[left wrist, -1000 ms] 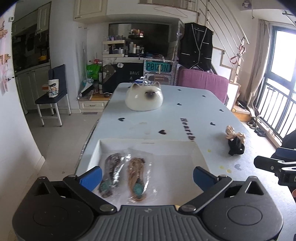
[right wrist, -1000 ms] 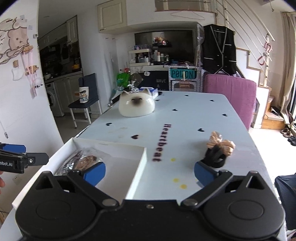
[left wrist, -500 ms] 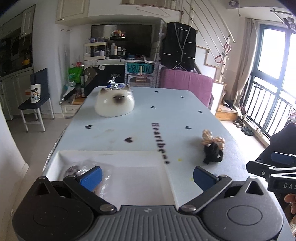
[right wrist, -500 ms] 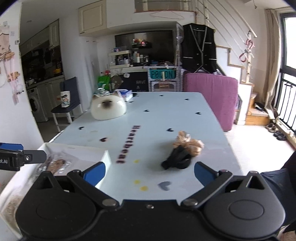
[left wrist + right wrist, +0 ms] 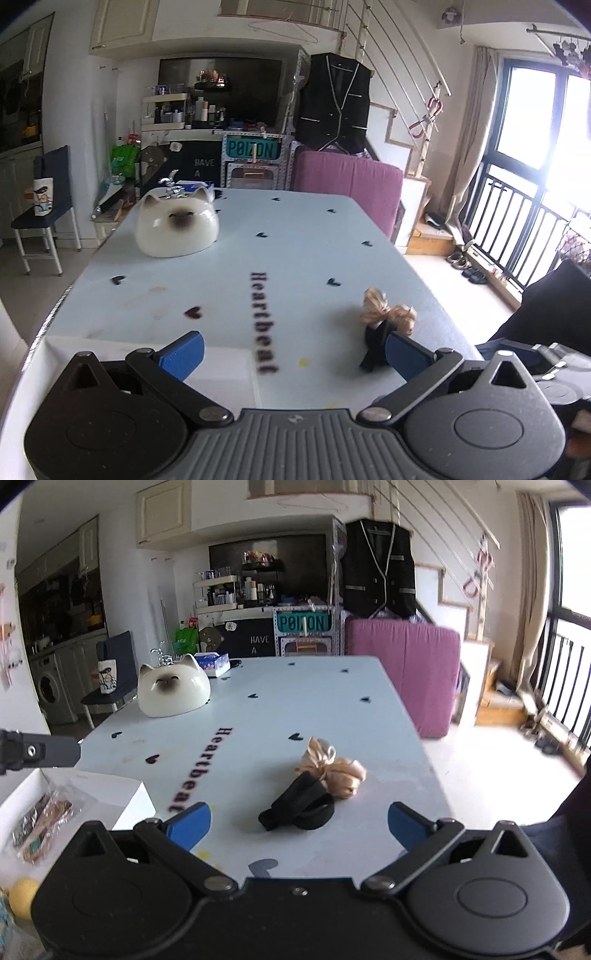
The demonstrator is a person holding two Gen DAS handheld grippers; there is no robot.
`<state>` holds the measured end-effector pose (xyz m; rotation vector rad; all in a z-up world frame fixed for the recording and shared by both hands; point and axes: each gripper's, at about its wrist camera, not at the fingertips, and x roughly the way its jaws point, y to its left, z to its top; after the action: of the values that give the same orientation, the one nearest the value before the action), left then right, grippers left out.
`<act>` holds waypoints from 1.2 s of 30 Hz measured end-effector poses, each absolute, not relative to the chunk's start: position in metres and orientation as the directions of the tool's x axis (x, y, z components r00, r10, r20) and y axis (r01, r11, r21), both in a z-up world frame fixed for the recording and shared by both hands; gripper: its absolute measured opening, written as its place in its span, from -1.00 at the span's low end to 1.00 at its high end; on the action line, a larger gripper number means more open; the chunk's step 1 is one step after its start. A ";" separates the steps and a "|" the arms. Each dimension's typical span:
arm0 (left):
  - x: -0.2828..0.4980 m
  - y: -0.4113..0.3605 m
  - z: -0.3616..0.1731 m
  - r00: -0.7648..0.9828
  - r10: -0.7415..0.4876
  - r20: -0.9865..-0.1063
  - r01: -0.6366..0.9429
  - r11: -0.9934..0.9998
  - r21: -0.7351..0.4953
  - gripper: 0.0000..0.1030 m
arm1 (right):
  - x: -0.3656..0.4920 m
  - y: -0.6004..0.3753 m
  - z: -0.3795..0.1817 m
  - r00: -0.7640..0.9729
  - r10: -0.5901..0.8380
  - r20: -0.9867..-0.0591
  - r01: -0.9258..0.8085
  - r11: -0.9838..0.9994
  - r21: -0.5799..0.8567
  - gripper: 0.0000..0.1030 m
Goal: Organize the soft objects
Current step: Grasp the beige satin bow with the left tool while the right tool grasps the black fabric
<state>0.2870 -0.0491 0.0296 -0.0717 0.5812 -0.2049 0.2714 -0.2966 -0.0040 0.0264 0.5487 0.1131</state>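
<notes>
With jaws apart, the right tool (image 5: 298, 821) is lined up on the hair ties (image 5: 317, 788) just ahead; descent and closing are called for next.

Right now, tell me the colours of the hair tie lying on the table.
The hair tie is a black band with a beige satin bow, clearest in the right wrist view.

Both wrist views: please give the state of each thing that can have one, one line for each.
left gripper: jaws open, empty.
right gripper: jaws open, empty.
hair ties: loose on the table, outside the box.
white box: open, holding packaged items.
cat-face bowl: upside down.
</notes>
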 end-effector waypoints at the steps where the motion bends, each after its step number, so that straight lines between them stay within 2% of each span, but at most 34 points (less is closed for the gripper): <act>1: 0.292 -0.052 0.029 0.816 -0.219 -0.535 0.176 0.976 -0.131 1.00 | 0.277 -0.299 -0.008 0.843 0.123 -0.523 -0.097 0.992 0.077 1.00; 6: 0.310 -0.063 0.024 0.817 -0.251 -0.519 0.190 0.967 -0.169 1.00 | 0.304 -0.307 -0.028 0.840 0.141 -0.524 -0.052 0.982 0.181 0.98; 9: 0.319 -0.065 0.020 0.816 -0.266 -0.513 0.193 0.962 -0.192 1.00 | 0.322 -0.310 -0.042 0.844 0.150 -0.514 -0.014 0.966 0.259 0.86; 14: 0.334 -0.071 0.017 0.815 -0.297 -0.497 0.211 0.952 -0.223 1.00 | 0.351 -0.314 -0.067 0.836 0.179 -0.518 0.044 0.920 0.389 0.80; 18: 0.352 -0.078 0.016 0.799 -0.341 -0.495 0.242 0.936 -0.255 1.00 | 0.367 -0.313 -0.082 0.839 0.153 -0.522 0.094 0.904 0.416 0.74; 20: 0.363 -0.084 0.014 0.787 -0.364 -0.497 0.259 0.928 -0.270 1.00 | 0.372 -0.314 -0.088 0.842 0.147 -0.519 0.110 0.895 0.432 0.64; 22: 0.375 -0.090 0.011 0.770 -0.390 -0.505 0.279 0.918 -0.284 1.00 | 0.376 -0.315 -0.095 0.844 0.157 -0.513 0.114 0.882 0.458 0.41; 25: 0.394 -0.101 0.004 0.742 -0.419 -0.523 0.311 0.907 -0.285 1.00 | 0.380 -0.312 -0.102 0.835 0.179 -0.521 0.099 0.881 0.462 0.19; 29: 0.417 -0.116 -0.011 0.695 -0.445 -0.564 0.344 0.895 -0.283 1.00 | 0.382 -0.310 -0.110 0.838 0.178 -0.515 0.082 0.893 0.442 -0.04; 31: 0.431 -0.124 -0.019 0.665 -0.461 -0.588 0.364 0.887 -0.284 1.00 | 0.384 -0.313 -0.110 0.837 0.186 -0.515 0.079 0.890 0.449 -0.33; 33: 0.443 -0.134 -0.027 0.641 -0.474 -0.604 0.388 0.879 -0.278 1.00 | 0.386 -0.316 -0.111 0.832 0.210 -0.514 0.066 0.882 0.467 -0.48; 36: 0.459 -0.148 -0.042 0.615 -0.465 -0.637 0.408 0.879 -0.247 1.00 | 0.382 -0.319 -0.112 0.827 0.240 -0.508 0.042 0.875 0.482 -0.61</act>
<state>0.4586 -0.1483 -0.0417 -0.0807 0.7561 -0.5031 0.3822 -0.3189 -0.1124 0.5012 0.5936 0.1098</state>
